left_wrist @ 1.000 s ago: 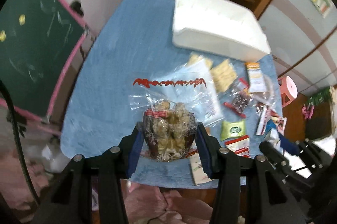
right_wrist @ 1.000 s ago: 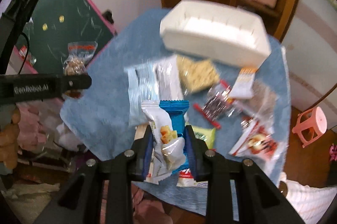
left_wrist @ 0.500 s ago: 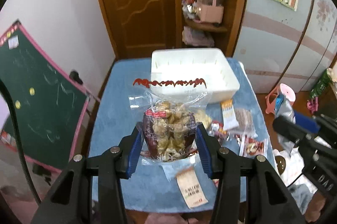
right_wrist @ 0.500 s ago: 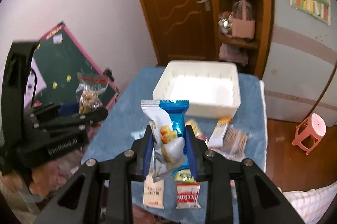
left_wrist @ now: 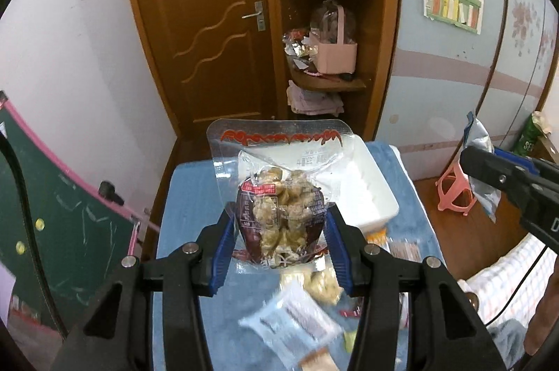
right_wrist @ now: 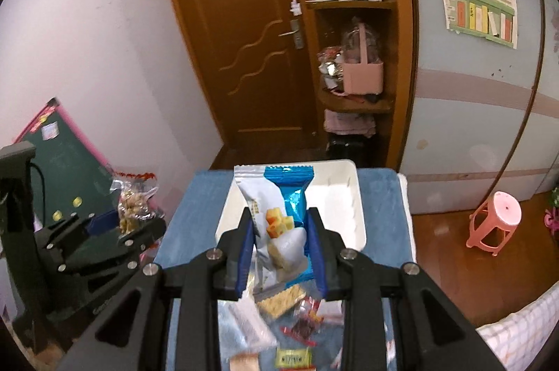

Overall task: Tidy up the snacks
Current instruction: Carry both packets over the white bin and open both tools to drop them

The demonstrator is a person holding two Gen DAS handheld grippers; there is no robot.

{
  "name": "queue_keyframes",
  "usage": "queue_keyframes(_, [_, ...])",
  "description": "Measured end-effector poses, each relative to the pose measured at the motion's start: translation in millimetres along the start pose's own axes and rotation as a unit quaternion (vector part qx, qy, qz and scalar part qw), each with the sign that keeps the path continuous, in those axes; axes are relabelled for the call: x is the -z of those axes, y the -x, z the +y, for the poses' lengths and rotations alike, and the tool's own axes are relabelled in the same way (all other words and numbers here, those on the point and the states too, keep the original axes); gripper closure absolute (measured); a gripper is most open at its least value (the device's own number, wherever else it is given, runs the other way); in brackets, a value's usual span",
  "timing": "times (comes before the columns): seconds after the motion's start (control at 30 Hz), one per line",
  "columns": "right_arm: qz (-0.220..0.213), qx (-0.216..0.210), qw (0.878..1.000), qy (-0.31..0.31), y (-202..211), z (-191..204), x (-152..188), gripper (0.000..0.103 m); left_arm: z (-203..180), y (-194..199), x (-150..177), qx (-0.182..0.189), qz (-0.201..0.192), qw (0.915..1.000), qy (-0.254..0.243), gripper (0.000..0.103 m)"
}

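Left gripper (left_wrist: pixel 279 231): blue pads clamped on clear bag of pale snack pieces (left_wrist: pixel 281 213), frame centre, bag upright, red-printed top seal above fingers. Right gripper (right_wrist: pixel 281 245): fingers narrowly apart, pinching blue-white cheese snack packet (right_wrist: pixel 279 213), lower centre, packet upright. Loose snack packets (right_wrist: pixel 279 301) lie below grippers on blue table cloth (right_wrist: pixel 195 196). White bin (right_wrist: pixel 356 213) beyond, mid-frame. Wooden door (right_wrist: pixel 244 39), shelf unit (right_wrist: pixel 356 56) at back; pink stool (right_wrist: pixel 494 224) right.

dim warm indoor light | fisheye bending, dark corners | near packets blurred
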State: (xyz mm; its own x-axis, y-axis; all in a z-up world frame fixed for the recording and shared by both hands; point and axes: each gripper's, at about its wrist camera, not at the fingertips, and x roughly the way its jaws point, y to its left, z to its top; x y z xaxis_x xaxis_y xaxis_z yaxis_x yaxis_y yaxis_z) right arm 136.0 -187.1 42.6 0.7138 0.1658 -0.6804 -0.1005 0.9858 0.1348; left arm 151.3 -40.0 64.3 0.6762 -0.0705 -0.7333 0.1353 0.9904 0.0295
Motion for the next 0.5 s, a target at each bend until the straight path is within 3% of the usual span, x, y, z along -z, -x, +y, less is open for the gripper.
queue_keyframes(0.2, [0.027,0.029,0.999,-0.015,-78,1,-21,0.073,20,-79,-33,0.01,0.016,0.9998,0.007,0.056])
queue_keyframes(0.5, [0.091,0.082,0.992,-0.032,-184,-12,-17,0.073,18,-192,-52,0.016,0.053,0.9984,-0.009,0.055])
